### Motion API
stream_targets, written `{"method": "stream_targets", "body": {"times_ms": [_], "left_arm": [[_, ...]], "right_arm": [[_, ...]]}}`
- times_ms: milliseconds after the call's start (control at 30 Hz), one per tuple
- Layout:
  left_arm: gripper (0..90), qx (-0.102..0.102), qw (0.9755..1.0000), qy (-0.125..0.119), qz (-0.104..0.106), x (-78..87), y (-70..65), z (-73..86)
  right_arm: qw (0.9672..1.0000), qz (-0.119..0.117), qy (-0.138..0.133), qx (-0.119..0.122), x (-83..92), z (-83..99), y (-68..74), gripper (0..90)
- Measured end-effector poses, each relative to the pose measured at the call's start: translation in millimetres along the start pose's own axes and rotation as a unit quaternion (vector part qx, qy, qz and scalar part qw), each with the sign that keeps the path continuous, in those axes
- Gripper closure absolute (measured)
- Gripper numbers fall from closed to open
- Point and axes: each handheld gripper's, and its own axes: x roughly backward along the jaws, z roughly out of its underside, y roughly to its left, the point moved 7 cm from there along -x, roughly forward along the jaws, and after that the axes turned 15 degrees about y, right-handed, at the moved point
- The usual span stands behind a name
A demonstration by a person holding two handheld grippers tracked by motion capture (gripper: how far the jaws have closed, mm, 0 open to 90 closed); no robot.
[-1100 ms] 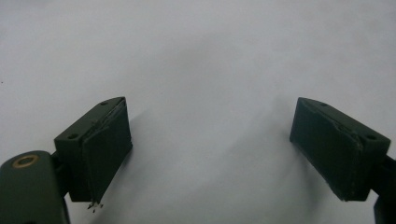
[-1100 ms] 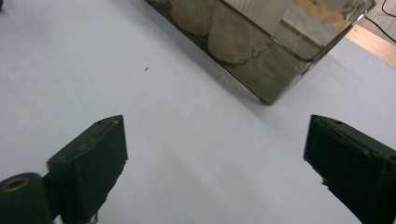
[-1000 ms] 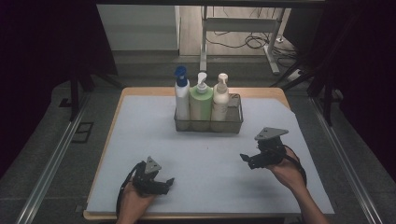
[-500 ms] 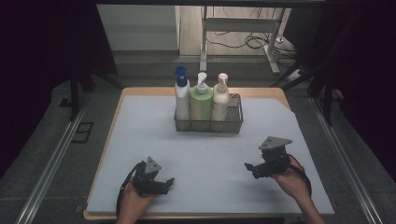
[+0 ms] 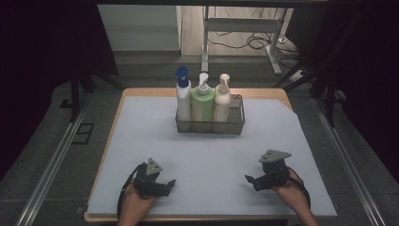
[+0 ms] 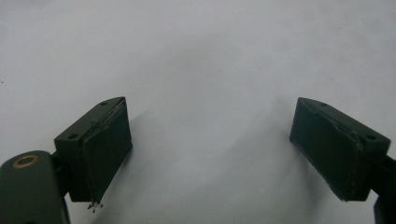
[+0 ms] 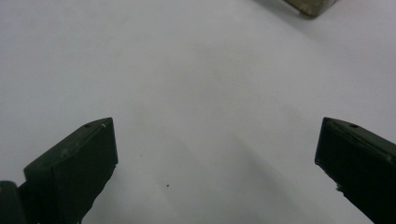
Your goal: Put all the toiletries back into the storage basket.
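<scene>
A wire basket [image 5: 236, 123] stands at the back middle of the white table mat [image 5: 141, 132]. It holds three upright pump bottles: a white one with a blue pump [image 5: 183, 96], a green one [image 5: 203, 101] and a cream one [image 5: 222, 99]. My left gripper [image 5: 170, 182] rests low at the front left, open and empty, its jaws wide apart over bare mat [image 6: 205, 93] in the left gripper view [image 6: 208, 144]. At the front right my right gripper [image 5: 249, 179] is also open and empty, pointing left. In the right gripper view [image 7: 217, 158] a basket corner [image 7: 310, 5] shows at the top edge.
The mat lies on a wooden table whose edge [image 5: 188, 218] shows at the front. Metal rails [image 5: 51, 162] run along both sides. Beyond the table stand a desk frame [image 5: 205, 42] and floor cables [image 5: 254, 42].
My right gripper has come down and back toward the front right of the mat. The left gripper has stayed in place.
</scene>
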Motion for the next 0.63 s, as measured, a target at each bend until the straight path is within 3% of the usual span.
{"method": "stream_targets", "body": {"times_ms": [333,633], "left_arm": [[12.3,0.000,1.0000,0.000,0.000,0.0,0.1,0.0],[12.2,0.000,1.0000,0.000,0.000,-0.1,0.0,0.0]], "right_arm": [[0.9997,-0.010,-0.005,-0.020,-20.1,18.8,2.6,0.0],[0.9991,-0.027,-0.002,-0.032,-22.0,20.6,1.1,0.0]]}}
